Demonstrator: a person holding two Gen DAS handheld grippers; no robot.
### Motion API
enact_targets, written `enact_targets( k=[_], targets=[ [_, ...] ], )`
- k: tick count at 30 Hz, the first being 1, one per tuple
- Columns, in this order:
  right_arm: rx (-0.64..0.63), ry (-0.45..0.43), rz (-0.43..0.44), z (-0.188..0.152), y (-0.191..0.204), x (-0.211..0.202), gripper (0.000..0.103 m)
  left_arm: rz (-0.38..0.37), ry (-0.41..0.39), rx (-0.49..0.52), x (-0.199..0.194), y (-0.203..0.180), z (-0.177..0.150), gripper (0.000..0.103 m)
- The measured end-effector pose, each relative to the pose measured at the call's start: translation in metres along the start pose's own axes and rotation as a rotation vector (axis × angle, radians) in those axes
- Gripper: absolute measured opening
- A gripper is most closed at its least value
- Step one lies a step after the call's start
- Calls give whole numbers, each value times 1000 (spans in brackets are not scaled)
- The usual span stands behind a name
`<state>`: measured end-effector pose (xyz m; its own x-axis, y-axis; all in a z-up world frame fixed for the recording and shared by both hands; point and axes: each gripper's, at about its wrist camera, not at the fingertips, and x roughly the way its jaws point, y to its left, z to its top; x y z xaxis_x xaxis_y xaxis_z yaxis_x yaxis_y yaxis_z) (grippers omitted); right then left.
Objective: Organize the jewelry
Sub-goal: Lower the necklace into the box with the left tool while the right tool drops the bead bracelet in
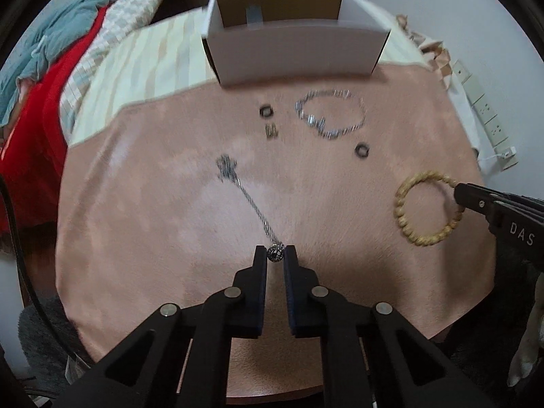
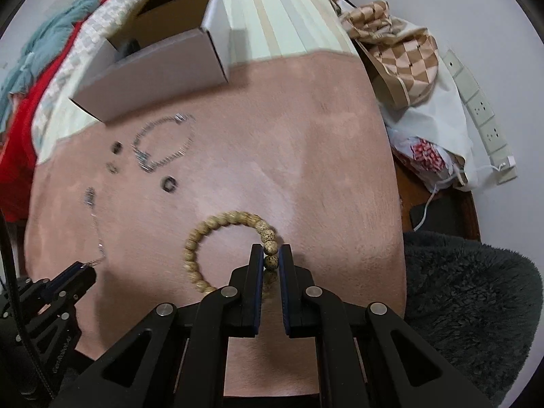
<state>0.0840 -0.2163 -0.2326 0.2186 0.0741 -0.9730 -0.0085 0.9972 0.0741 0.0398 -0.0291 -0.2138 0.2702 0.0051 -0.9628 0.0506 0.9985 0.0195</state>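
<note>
My left gripper is shut on the round silver pendant of a thin chain necklace that trails away over the pink cloth. My right gripper is shut on the wooden bead bracelet, pinching its beads at the right side; it also shows in the left wrist view. A silver chain bracelet, two dark rings and a small silver piece lie near an open white box.
The white box stands at the cloth's far edge on a striped cover. Red and teal fabric lies left. A patterned bag, white sack and power strip sit right. A grey fluffy cushion is at near right.
</note>
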Motion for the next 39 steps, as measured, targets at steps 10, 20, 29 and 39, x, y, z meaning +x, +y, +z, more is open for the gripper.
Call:
enact_targets(
  k=[10,20,29,39],
  targets=[
    [-50,-115,118,23,30,-67,9,-83,-112,-47,-56,17,42,7],
    [-76,-234,222,84,47,-128,9,-169,-250,-84,-123,44,112,7],
    [-117,-269,231,173,68,-128,9,-152,-317,-49,-136,50,188,7],
    [-126,-157,226,231,78,-68,9,-152,-184,-79,-64,73,244,7]
  ],
)
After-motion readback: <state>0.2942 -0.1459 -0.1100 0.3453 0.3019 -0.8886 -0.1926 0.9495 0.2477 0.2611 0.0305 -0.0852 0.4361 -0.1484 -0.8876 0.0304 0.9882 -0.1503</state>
